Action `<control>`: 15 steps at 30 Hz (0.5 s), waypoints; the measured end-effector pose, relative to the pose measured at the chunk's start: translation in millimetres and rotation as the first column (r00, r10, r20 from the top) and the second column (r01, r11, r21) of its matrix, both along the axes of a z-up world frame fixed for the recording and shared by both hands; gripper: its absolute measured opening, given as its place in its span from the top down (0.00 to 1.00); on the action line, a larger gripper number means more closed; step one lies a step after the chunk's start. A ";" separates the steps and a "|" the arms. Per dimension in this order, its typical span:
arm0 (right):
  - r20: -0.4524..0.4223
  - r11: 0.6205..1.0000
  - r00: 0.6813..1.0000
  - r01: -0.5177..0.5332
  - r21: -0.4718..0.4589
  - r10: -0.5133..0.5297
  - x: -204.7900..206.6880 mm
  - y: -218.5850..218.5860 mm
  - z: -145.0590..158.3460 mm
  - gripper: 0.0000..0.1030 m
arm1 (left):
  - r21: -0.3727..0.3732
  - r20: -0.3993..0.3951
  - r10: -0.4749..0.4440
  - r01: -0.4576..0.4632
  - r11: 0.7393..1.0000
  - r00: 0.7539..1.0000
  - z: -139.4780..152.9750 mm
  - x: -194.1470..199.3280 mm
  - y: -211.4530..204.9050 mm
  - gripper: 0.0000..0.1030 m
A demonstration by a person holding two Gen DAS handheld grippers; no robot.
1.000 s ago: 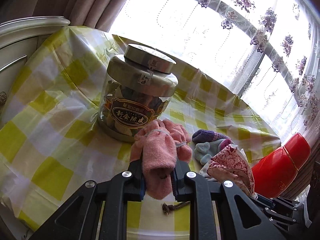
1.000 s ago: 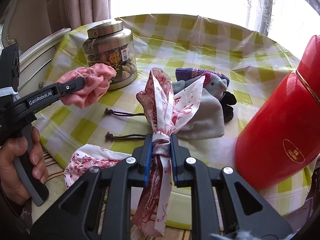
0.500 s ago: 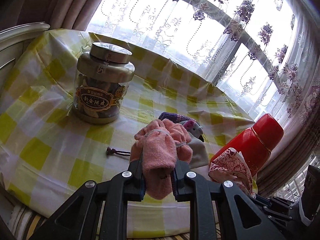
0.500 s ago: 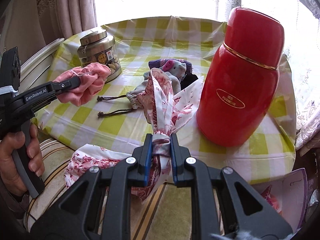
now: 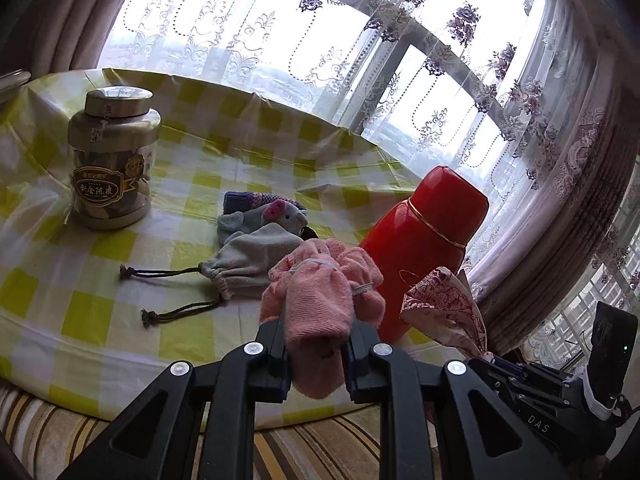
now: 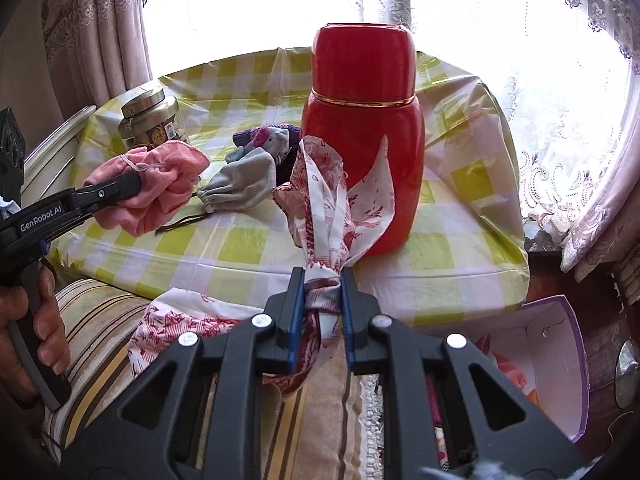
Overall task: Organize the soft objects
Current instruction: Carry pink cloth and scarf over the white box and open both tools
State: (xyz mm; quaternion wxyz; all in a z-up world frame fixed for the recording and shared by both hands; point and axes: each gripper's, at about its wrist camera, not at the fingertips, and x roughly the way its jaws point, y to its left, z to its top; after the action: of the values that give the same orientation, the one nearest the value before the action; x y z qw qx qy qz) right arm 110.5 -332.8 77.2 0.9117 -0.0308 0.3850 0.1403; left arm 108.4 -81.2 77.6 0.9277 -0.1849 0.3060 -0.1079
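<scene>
sunlight is pouring through lace curtains (image 5: 400,72) behind a table wearing a yellow-and-white checked plastic cloth (image 5: 100,320), with a striped cushion (image 6: 96,320) sitting under its near edge.

nearest in the left wrist view, the left gripper (image 5: 318,344) is pinching a pink knitted cloth (image 5: 320,300) between its two black fingers, jaws nearly closed on the bundle, which is bunching up above them and hanging a bit below. the right wrist view is catching it from the side too, with a hand (image 6: 28,340) wrapping round the black handle at the left edge.

the right gripper (image 6: 320,316) is doing the same thing with a red-and-white printed cloth (image 6: 332,200): jaws squeezed almost together on a gathered neck of fabric, the loose ends fanning upward and the rest trailing down toward the cushion.

a little further in, a grey drawstring pouch (image 5: 248,260) is lying on the table with its two cords trailing out toward the left, and a small soft toy with a pink patch (image 5: 276,212) is resting just behind it against something purple and knitted (image 5: 248,200).

a big red flask (image 6: 360,136) is standing upright to the right of that pile. further back on the left, a glass jar with a metal lid (image 5: 112,156) is standing well apart from it.

down by the floor on the right, an open purple-edged box (image 6: 560,344) is sitting beside the table.
</scene>
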 end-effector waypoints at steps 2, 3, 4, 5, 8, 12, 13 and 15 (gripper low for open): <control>0.003 1.000 1.000 0.029 -0.001 -0.029 -4.6 -15.9 0.8 0.81 | -0.001 0.000 -0.024 0.024 1.000 1.000 2.2 -0.9 -10.1 0.80; 0.003 0.999 0.999 0.048 0.000 -0.048 -6.3 -24.8 0.8 0.81 | 0.001 0.001 -0.036 0.036 0.999 0.999 3.2 -1.0 -15.2 0.80; 0.002 0.998 0.998 0.068 0.001 -0.068 -7.8 -35.4 0.5 0.81 | 0.004 0.002 -0.049 0.049 0.999 0.999 4.2 -0.8 -20.5 0.80; 0.001 0.996 0.996 0.088 0.001 -0.088 -9.3 -45.2 0.6 0.81 | 0.007 0.002 -0.061 0.061 0.998 0.998 5.0 -0.7 -25.8 0.80; 0.004 0.989 0.989 0.151 -0.001 -0.151 -13.6 -74.9 1.5 0.81 | 0.011 -0.001 -0.094 0.094 0.995 0.996 6.9 0.0 -41.7 0.80; 0.004 0.973 0.973 0.229 -0.002 -0.229 -17.6 -111.0 2.5 0.81 | 0.022 -0.004 -0.146 0.146 0.989 0.989 9.0 0.8 -64.3 0.80; 0.003 0.969 0.969 0.246 -0.003 -0.246 -18.5 -119.0 2.1 0.81 | 0.027 -0.004 -0.160 0.160 0.987 0.987 9.8 0.4 -70.5 0.80; 0.002 0.961 0.961 0.276 -0.003 -0.276 -20.2 -133.2 1.6 0.81 | 0.036 -0.001 -0.188 0.187 0.982 0.982 11.5 -0.8 -81.8 0.80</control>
State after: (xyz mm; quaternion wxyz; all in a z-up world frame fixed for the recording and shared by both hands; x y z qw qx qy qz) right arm 90.4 -466.0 78.9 0.9227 0.0217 0.3848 0.0112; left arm 107.6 -163.0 89.1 0.9169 -0.1383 0.3229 -0.1894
